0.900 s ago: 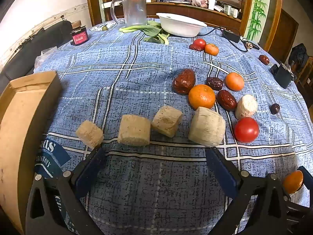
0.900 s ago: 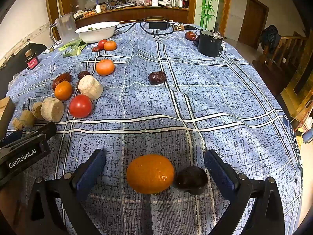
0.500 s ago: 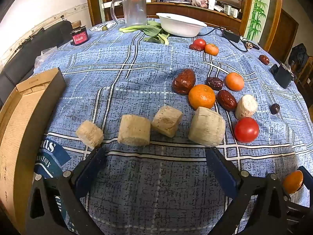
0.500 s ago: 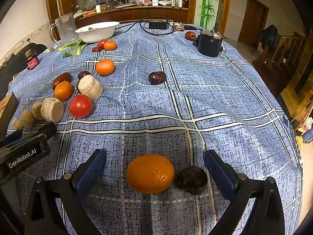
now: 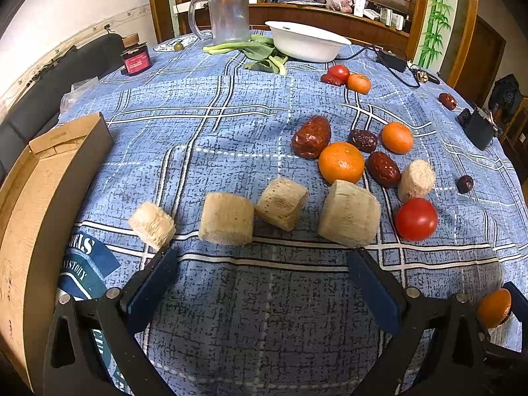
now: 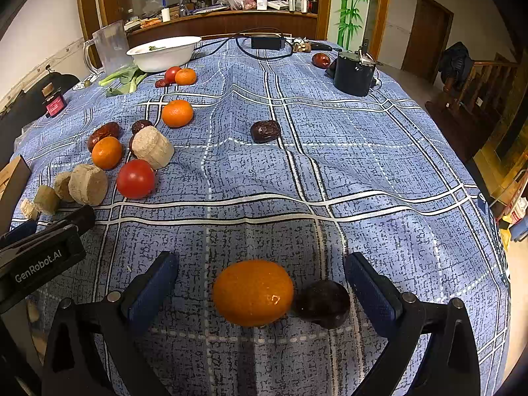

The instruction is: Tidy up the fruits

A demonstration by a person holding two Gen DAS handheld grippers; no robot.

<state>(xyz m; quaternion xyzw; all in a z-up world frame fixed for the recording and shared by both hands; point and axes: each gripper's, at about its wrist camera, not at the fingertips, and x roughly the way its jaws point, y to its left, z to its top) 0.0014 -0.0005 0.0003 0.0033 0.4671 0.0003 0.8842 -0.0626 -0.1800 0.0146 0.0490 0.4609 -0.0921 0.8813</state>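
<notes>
Blue plaid cloth (image 6: 363, 151) covers the counter, and fruit lies scattered over it. The right gripper (image 6: 260, 283) hangs tilted down with its jaws spread wide — between them, touching neither pad, sit a round orange mandarin (image 6: 252, 292) and a dark wrinkled date (image 6: 321, 303), the 2 pressed side by side on the cloth. The left gripper (image 5: 260, 285) is likewise wide open, with only bare cloth between its jaws. Just beyond its tips runs a row of 4 pale beige cylindrical chunks (image 5: 226, 218), and to their right a red tomato (image 5: 416, 219) rests beside a fifth pale chunk (image 5: 416, 180). Behind these cluster a large orange mandarin (image 5: 341, 162), a smaller mandarin (image 5: 397, 137) and 3 reddish-brown dates (image 5: 311, 137). A single dark date (image 6: 265, 131) lies well apart, mid-cloth. At the far edge stand a white bowl (image 5: 307, 41), a clear plastic jug (image 5: 229, 11) and green leafy stalks (image 5: 260, 54) — an open cardboard box (image 5: 36, 198) sits at the left.
</notes>
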